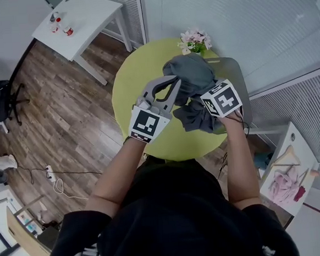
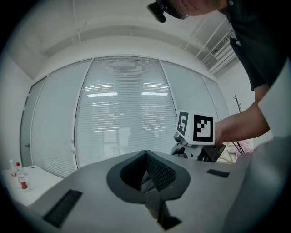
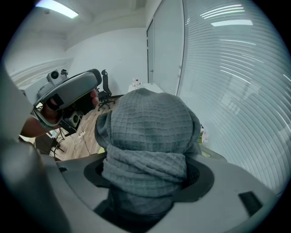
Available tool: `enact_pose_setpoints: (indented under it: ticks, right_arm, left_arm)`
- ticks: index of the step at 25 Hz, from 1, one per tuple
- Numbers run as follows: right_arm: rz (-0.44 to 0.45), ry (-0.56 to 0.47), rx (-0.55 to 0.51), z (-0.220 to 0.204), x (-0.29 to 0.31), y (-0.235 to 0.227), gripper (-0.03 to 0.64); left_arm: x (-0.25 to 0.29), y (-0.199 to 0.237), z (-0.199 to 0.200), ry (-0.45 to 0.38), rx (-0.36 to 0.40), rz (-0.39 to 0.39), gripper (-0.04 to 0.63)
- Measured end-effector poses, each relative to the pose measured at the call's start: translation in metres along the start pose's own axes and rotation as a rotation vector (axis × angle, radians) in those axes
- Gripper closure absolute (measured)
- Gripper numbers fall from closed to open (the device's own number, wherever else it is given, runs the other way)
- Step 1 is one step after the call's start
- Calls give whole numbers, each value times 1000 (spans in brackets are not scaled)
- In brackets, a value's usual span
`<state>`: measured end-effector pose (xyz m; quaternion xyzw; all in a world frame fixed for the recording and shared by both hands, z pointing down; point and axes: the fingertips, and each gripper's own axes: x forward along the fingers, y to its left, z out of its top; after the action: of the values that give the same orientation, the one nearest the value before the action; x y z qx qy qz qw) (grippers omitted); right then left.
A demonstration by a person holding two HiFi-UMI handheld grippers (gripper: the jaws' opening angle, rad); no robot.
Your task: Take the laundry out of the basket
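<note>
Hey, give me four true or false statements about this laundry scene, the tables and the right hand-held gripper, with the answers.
1. The right hand-held gripper grips a grey cloth. True.
2. The round table is red. False: it is yellow-green.
3. Flowers stand at the round table's far edge. True.
4. The white side table has nothing on it. False: small bottles stand on it.

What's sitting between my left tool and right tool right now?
The grey waffle-weave cloth, bunched up and clamped in the right tool, fills the gap between it and the left tool. The head view shows it.
</note>
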<state>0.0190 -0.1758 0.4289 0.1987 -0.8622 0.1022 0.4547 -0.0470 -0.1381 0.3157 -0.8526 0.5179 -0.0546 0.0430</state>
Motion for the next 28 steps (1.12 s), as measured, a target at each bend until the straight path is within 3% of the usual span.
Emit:
enact_pose_setpoints:
  ticks: [20,28]
  right_arm:
    - [142,-16,-176,72,38,96,247]
    - [184,5,-243,80,82,140,246]
  left_arm:
    - [-83,65,-5,0,4,158,586]
    - [-121,85,-38,31,-15,206,586]
